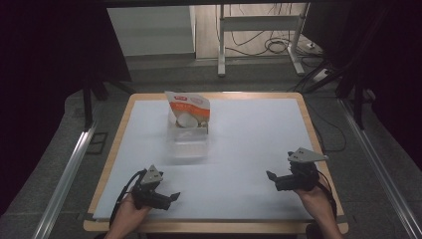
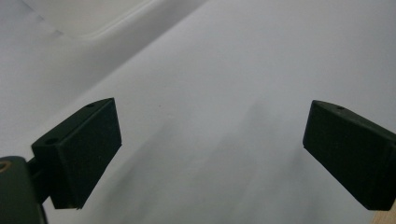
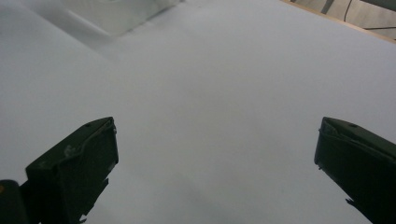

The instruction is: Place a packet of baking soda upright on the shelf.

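An orange-and-white pouch [image 1: 189, 109] stands upright at the back middle of the white table top [image 1: 249, 144]. In front of it sits a clear plastic container [image 1: 188, 144], whose corner shows in the left gripper view [image 2: 88, 18] and in the right gripper view [image 3: 116, 11]. My left gripper [image 1: 171, 196] rests near the front left edge, held in a hand, its jaws wide apart with nothing between them [image 2: 212, 154]. My right gripper [image 1: 271, 177] rests near the front right, also open and empty [image 3: 215, 172].
The table has a wooden rim [image 1: 117, 144]. Beyond it stand a metal frame [image 1: 259, 40] and loose cables [image 1: 278, 47] on the floor. Metal rails [image 1: 69, 169] run along both sides of the table.
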`<state>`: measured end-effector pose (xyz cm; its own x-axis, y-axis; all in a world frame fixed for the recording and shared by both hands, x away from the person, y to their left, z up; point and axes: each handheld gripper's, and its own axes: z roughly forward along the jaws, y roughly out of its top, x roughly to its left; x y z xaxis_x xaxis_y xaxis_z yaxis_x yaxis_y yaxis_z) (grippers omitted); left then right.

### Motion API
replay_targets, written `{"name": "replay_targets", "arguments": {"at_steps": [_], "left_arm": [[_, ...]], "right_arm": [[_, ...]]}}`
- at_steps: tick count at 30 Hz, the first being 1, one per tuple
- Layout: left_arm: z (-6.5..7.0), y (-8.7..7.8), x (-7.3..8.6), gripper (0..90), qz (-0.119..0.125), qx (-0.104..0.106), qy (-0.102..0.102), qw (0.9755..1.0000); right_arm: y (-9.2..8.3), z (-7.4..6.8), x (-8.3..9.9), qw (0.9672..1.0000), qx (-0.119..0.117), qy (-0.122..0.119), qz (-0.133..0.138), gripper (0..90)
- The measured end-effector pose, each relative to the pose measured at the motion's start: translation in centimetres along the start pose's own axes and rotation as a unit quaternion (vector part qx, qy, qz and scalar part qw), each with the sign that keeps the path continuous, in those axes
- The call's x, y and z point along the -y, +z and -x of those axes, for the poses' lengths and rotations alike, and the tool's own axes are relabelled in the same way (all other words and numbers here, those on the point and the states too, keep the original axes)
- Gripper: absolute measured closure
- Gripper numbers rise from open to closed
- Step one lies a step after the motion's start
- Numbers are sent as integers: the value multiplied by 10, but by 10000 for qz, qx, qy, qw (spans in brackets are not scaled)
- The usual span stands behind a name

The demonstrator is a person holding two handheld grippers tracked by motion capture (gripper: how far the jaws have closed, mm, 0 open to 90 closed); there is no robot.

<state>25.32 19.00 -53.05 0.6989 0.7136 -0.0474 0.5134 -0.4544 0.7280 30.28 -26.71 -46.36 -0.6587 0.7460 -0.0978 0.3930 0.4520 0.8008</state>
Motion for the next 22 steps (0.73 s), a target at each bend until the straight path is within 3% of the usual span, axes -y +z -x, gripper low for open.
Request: {"name": "replay_targets", "arguments": {"at_steps": [6,11,19,22], "left_arm": [[0,1,0,44,-14,-3,14,10000],[0,1,0,45,-24,-12,25,10000],[-1,0,1,45,-28,-23,17,10000],[-1,0,0,45,-24,-24,18,10000]], "right_arm": [[-4,3,11,9999,147,29,-55,0],[0,6,22,9993,251,6,-260,0],[11,9,30,9984,205,5,-530,0],[11,9,29,9989,163,133,-423,0]]}}
